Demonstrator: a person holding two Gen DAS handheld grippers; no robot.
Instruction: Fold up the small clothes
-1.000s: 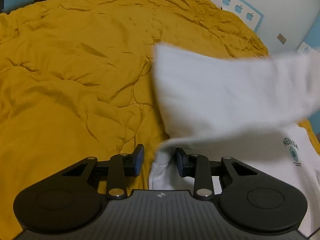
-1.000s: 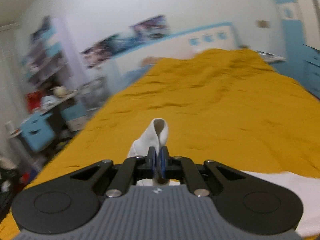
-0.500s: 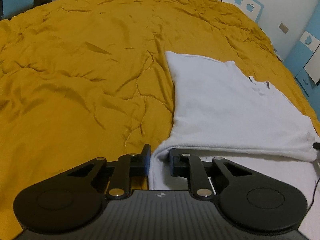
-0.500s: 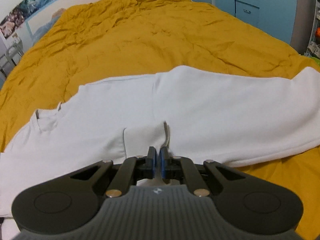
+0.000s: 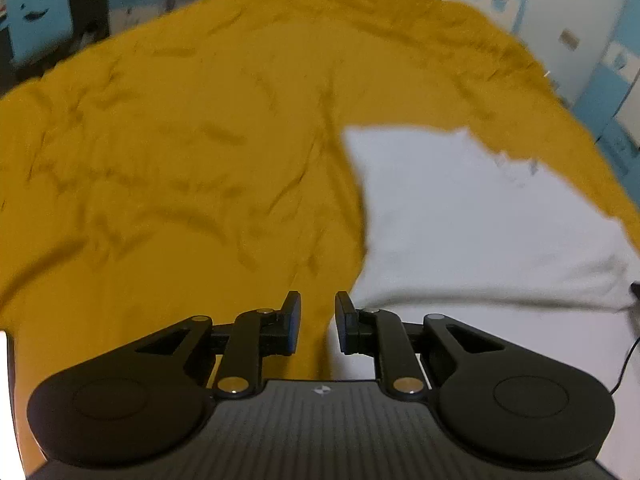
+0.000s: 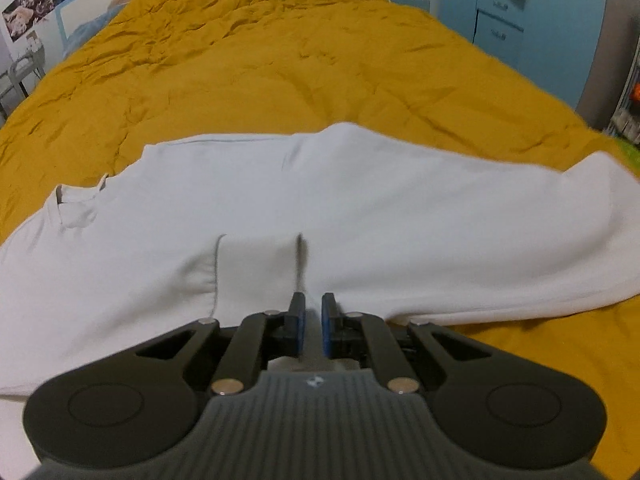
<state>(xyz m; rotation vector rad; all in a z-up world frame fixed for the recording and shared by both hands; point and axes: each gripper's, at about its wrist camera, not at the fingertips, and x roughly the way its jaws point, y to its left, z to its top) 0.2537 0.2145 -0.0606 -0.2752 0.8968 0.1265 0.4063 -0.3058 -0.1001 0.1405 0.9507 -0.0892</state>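
A white shirt [image 6: 400, 208] lies flat across a mustard yellow bedspread [image 6: 280, 60], its collar [image 6: 76, 208] at the left. A sleeve [image 6: 256, 268] is folded over the shirt's body. The sleeve's raised edge runs up into my right gripper [image 6: 313, 312], whose jaws stand almost together on that cloth, low over the shirt. In the left wrist view the shirt [image 5: 480, 220] lies to the right. My left gripper [image 5: 317, 312] hovers above the bedspread [image 5: 160, 160] just left of the shirt's edge, jaws a little apart with nothing between them.
Blue cabinets [image 6: 520, 20] stand beyond the bed's right side. A white headboard and wall posters are at the far end. A blue piece of furniture with a face [image 5: 36, 20] sits past the bed. A thin black cable [image 5: 624, 364] crosses the shirt's right edge.
The right gripper swung down and laid the sleeve over the shirt's body. The left gripper let go of the shirt's edge, rose and shifted left off the cloth.
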